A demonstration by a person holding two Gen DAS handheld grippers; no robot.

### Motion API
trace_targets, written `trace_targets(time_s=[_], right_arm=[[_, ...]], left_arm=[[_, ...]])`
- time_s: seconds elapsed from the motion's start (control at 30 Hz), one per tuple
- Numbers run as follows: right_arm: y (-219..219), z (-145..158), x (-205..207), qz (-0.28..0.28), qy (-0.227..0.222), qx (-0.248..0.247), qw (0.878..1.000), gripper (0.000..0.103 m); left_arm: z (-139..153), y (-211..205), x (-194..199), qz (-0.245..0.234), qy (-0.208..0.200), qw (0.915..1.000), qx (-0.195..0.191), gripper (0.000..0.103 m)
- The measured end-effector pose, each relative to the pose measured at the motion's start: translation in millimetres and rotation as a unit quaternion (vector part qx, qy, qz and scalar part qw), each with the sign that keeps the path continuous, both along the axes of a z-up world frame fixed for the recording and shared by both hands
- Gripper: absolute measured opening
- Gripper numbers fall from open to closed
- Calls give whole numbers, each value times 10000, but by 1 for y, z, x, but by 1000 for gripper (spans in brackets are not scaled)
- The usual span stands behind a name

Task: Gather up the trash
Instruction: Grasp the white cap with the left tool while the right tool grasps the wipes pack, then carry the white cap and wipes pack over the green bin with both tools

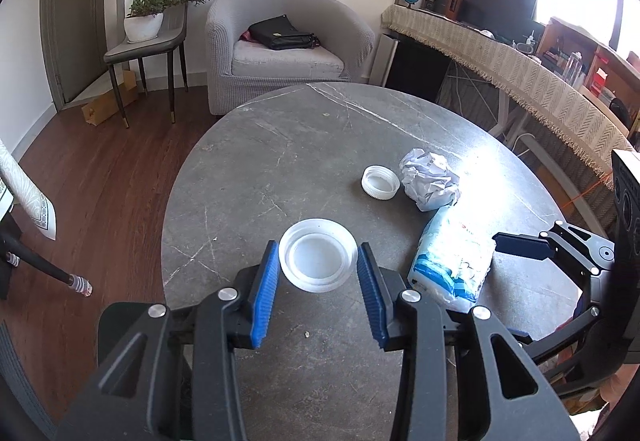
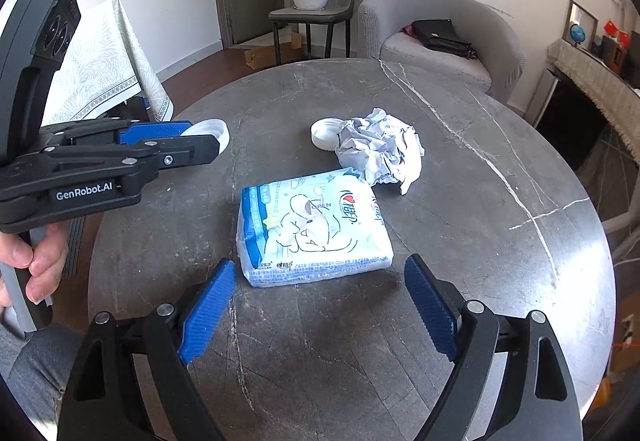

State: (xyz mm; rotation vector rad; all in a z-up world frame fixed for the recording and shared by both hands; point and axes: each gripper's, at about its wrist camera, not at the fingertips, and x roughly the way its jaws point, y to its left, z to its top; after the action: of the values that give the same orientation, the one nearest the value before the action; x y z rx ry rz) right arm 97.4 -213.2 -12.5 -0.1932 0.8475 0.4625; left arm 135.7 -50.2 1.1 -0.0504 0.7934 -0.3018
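Left gripper (image 1: pixel 317 268): pads clamped on translucent lid (image 1: pixel 318 260); keep squeeze level. Right gripper (image 2: pixel 320 305): wide open, empty, short of tissue pack (image 2: pixel 314 227); straddle its sides squarely.

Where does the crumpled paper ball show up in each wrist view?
Left wrist view: crumpled paper ball right of centre, beside the white ribbed cap, beyond the tissue pack.
Right wrist view: it lies just above centre, overlapping the cap, behind the tissue pack.
Shared landmark: the grey armchair beyond the table.
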Motion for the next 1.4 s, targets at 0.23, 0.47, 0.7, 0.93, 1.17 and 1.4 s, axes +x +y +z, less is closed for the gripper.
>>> trace_targets(time_s=[0.23, 0.47, 0.7, 0.93, 1.17, 1.4], right_arm=[[13, 1, 11, 4, 121, -78, 9999, 87], [21, 0, 21, -63, 220, -73, 9997, 87], [28, 6, 24, -100, 290, 98, 9995, 74], [51, 28, 19, -10, 191, 442, 9988, 74], [85, 36, 17, 181, 155, 524, 9983, 74], [113, 42, 20, 313, 149, 708, 9969, 74]], left_arm=[[4, 14, -7, 8, -9, 10000, -5, 42], [7, 33, -17, 30, 1, 10000, -77, 42], [13, 64, -24, 165, -42, 9996, -236, 42], [13, 97, -31, 413, -28, 9988, -253, 42], [2, 127, -38, 637, 101, 9978, -138, 42], [-16, 147, -44, 731, 315, 9968, 56, 42]])
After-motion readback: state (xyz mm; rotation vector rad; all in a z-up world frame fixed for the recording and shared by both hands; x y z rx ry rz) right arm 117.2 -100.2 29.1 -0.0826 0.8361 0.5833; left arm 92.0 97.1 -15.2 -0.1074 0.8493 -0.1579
